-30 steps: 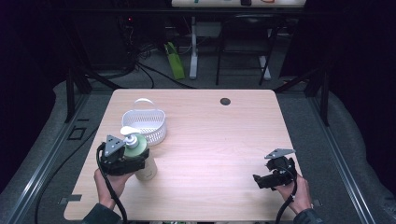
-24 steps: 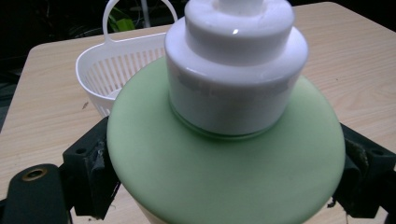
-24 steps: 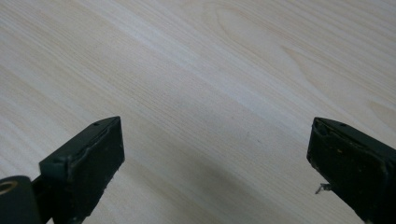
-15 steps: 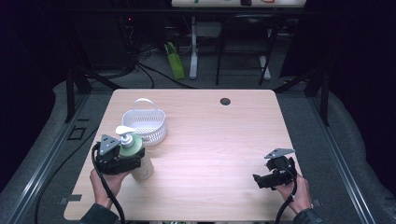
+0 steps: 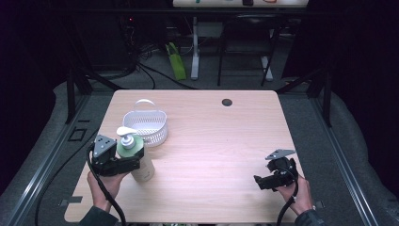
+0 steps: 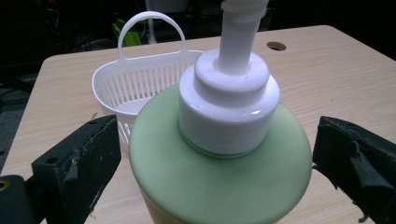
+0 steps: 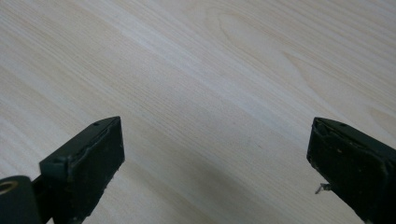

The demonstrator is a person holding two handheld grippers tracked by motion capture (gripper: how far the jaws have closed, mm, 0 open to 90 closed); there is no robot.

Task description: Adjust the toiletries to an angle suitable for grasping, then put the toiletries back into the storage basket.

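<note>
The left gripper (image 5: pixel 134 160) has just been opening; its spread jaws flank the green plastic pump bottle with white dispenser (image 6: pixel 219 154), small gaps showing. Just beyond stands a white slatted plastic basket (image 6: pixel 140 86). The right gripper (image 5: pixel 261 181) hovers spread over the wooden table (image 7: pixel 210 93).

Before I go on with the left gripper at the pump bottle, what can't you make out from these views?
- Pump bottle base: cut off by the bottom edge in the left gripper view; hidden behind the left gripper in the high view.
- Pump spout: cut off by the top edge, left gripper view.
- White basket contents: too small in the high view, bottle blocks the left gripper view.
</note>
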